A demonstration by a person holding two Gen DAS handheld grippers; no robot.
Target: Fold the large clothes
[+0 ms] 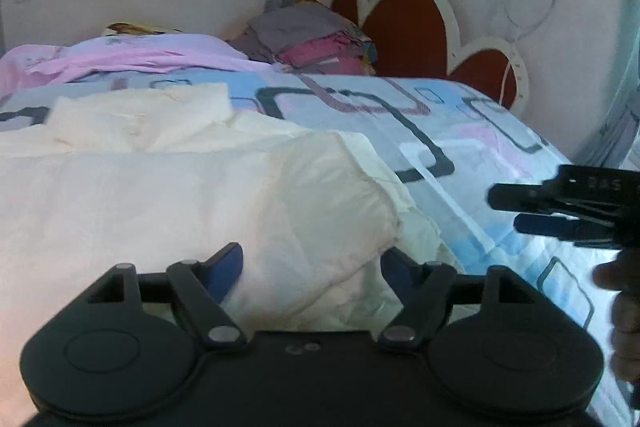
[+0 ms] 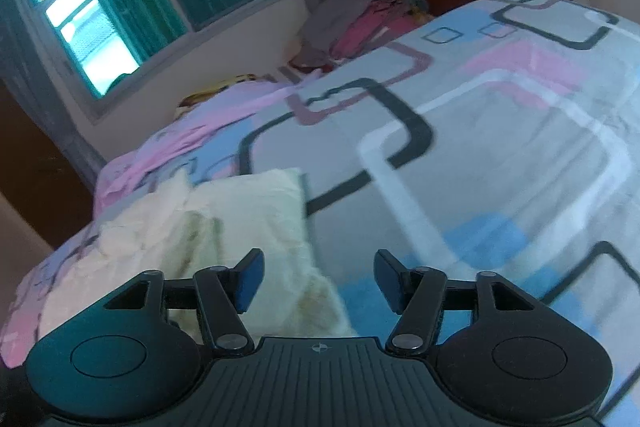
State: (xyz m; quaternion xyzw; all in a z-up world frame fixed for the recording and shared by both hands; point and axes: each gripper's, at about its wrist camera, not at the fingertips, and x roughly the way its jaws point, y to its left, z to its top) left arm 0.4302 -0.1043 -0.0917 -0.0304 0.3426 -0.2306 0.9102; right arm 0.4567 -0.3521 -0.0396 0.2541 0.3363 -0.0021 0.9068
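Cream garment (image 1: pixel 200 195) beneath spread left gripper (image 1: pixel 312 267), seemingly untouched

Cream-white garment (image 1: pixel 192 187), thin crinkled fabric, partly folded into layers, lying flat on patterned bedsheet (image 1: pixel 472 147), folded edge rounded on the right, rumpled portion at the far side, near corner of the bed, wrinkled throughout
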